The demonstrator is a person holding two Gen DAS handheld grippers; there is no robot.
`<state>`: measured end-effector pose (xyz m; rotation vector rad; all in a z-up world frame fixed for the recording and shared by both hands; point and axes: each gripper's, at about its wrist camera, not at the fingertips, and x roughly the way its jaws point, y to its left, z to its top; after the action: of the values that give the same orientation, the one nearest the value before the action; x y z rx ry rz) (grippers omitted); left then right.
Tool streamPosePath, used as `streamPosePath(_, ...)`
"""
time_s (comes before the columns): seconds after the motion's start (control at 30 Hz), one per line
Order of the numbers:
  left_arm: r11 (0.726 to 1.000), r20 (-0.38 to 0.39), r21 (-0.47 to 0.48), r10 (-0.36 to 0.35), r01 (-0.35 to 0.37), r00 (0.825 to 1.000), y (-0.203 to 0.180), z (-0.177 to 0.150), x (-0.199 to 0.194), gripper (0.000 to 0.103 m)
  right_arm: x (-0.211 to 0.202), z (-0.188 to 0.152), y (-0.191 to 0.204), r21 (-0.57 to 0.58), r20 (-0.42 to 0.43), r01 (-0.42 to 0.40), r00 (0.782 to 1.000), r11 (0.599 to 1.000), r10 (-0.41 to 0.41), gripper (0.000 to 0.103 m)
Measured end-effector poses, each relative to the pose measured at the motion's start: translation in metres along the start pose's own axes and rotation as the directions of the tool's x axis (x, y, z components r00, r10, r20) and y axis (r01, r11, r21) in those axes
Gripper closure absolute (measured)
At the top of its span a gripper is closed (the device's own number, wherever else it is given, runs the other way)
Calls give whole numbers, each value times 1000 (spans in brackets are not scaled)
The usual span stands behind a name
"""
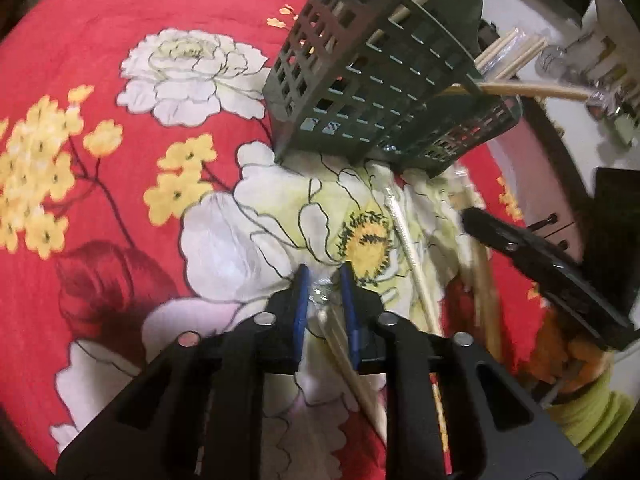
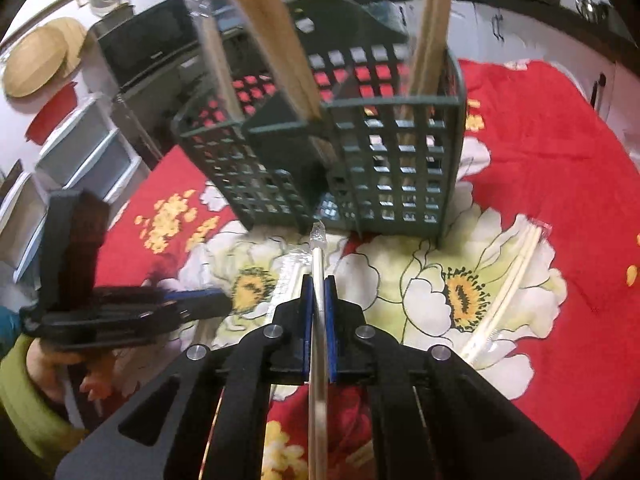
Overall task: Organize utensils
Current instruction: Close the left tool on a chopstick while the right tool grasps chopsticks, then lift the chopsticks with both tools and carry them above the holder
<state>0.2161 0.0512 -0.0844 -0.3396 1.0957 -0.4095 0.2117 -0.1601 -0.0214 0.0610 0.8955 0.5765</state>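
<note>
A dark green plastic lattice utensil caddy (image 2: pixel 360 152) is stood upright on the cloth; wrapped pale wooden chopsticks (image 2: pixel 432 32) are held upright inside, others (image 2: pixel 508 280) lying beside it.

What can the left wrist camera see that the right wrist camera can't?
Only the left wrist view shows the left gripper from behind, jaws closed on a wrapped chopstick pair. Only the right wrist view shows the right gripper clamped on its own wrapped chopsticks, another wrapped pair lying on the cloth, and round wooden boards on the wall. Both show the green basket holding chopsticks and the red flowered tablecloth.
</note>
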Motion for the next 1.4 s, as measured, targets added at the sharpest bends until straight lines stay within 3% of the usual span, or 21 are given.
streamPosePath(0.13,996,5,73,52,-53,999,-10,1,0,100,-18,3,8,-33,47,-10,999,999,11,97)
streamPosePath(0.23,993,52,105,56,-61,997,-17,1,-11,100,-35,4,13,-46,93,-14,995,999,18,97)
streamPosePath(0.37,989,135,140,21,-40,991,-32,1,-37,100,-56,5,17,-67,164,-10,986,998,21,97)
streamPosePath(0.7,961,305,275,-87,-1,948,-98,9,-93,101,-100,4,19,-86,310,17,951,996,11,97)
streamPosePath(1.03,928,344,372,-164,26,925,-142,15,-107,101,-141,3,10,-70,438,76,898,995,-38,97)
streamPosePath(1.4,904,380,427,-198,19,903,-174,30,-122,101,-175,5,1,-49,511,105,857,993,-65,97)
